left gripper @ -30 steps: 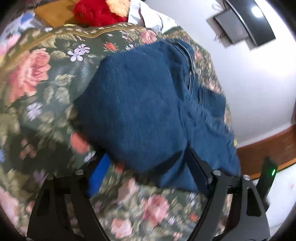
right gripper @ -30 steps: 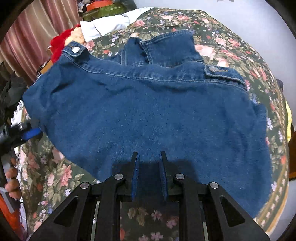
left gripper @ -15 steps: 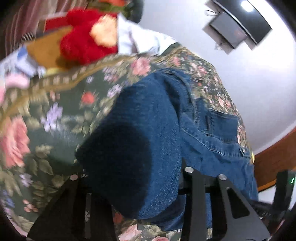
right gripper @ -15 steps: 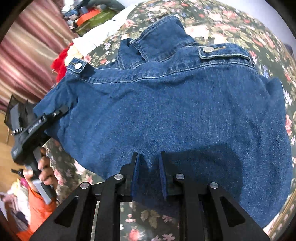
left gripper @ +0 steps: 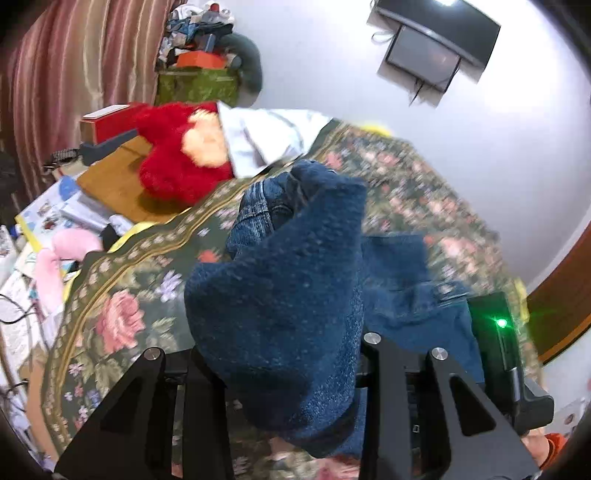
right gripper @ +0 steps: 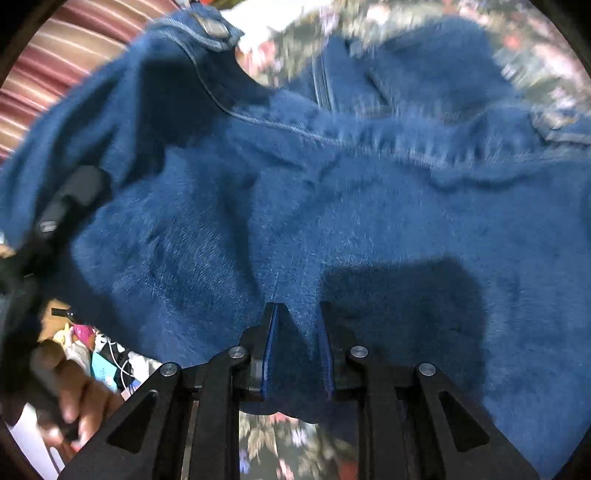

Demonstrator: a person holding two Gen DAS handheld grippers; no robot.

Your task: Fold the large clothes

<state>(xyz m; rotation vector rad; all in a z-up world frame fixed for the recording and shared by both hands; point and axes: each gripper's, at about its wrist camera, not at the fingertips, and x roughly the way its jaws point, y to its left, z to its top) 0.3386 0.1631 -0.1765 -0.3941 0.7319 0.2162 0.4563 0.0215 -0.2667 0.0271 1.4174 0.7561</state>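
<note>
One denim jacket (right gripper: pixel 332 206) lies partly on the floral bedspread (left gripper: pixel 122 295), its near edge lifted off it by two grippers. The left gripper (left gripper: pixel 280 373) is clamped on a thick fold of the fleece lining, its jaws narrow. The right gripper (right gripper: pixel 297 350) pinches the lining edge between nearly closed jaws. Two metal buttons (right gripper: pixel 212 27) show on the jacket's shoulder tabs. Beyond the bedspread lie one red plush toy (left gripper: pixel 173 158) and one white garment (left gripper: pixel 266 136). One hand (right gripper: pixel 74 391) holds the left gripper's handle, left of the jacket.
</note>
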